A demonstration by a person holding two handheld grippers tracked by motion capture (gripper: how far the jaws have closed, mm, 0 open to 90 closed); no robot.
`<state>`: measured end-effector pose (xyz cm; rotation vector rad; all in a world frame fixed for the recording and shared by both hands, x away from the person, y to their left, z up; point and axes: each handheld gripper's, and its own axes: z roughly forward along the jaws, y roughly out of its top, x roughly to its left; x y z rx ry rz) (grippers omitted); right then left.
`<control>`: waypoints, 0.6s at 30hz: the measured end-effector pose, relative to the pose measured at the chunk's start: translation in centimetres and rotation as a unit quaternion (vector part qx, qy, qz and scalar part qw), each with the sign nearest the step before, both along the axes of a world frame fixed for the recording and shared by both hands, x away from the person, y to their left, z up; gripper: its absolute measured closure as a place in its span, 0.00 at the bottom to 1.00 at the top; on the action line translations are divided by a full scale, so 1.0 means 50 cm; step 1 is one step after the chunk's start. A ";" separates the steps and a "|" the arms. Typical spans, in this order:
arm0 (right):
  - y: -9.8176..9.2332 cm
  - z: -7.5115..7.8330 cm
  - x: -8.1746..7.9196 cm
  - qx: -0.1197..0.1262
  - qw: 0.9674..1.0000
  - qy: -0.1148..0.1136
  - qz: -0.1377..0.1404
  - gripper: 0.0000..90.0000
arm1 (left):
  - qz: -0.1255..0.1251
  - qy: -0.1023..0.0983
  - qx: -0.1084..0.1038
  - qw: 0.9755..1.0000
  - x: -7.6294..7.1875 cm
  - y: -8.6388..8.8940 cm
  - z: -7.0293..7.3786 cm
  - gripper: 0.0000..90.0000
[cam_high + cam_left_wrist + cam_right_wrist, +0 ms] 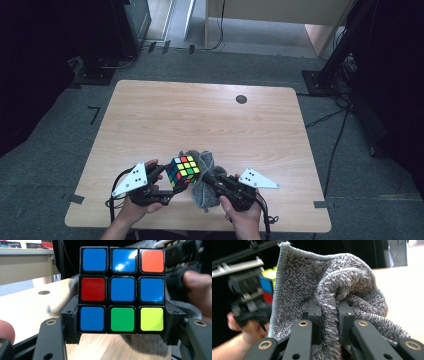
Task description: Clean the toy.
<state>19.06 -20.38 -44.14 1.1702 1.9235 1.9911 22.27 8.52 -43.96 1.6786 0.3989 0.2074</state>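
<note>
A colourful puzzle cube (182, 171) is held just above the table's near edge, with my left gripper (169, 184) shut on its sides. In the left gripper view the cube (121, 290) shows a mostly blue face, and the two jaws clamp its lower row from both sides. A grey towel (204, 186) hangs bunched against the cube's right side. My right gripper (212, 179) is shut on a fold of the towel (329, 297), which the right gripper view shows pinched between its pads (315, 315).
The light wooden table (210, 115) has a small dark round hole (241, 99) near its far right. Around it lie grey carpet and cables, with black stands at the far left and right. A pale wooden cabinet stands beyond.
</note>
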 end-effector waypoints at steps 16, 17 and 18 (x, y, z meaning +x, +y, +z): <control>0.114 -0.036 -0.029 -0.056 0.993 -0.020 0.101 0.85 | 0.035 0.031 -0.061 0.997 0.005 0.007 0.008 0.38; 0.121 -0.032 -0.032 -0.061 0.993 -0.035 0.091 0.85 | 0.035 0.030 -0.056 0.997 0.004 0.004 0.006 0.38; 0.125 -0.030 -0.035 -0.069 0.994 -0.043 0.079 0.85 | 0.035 0.031 -0.054 0.997 0.004 0.002 0.004 0.38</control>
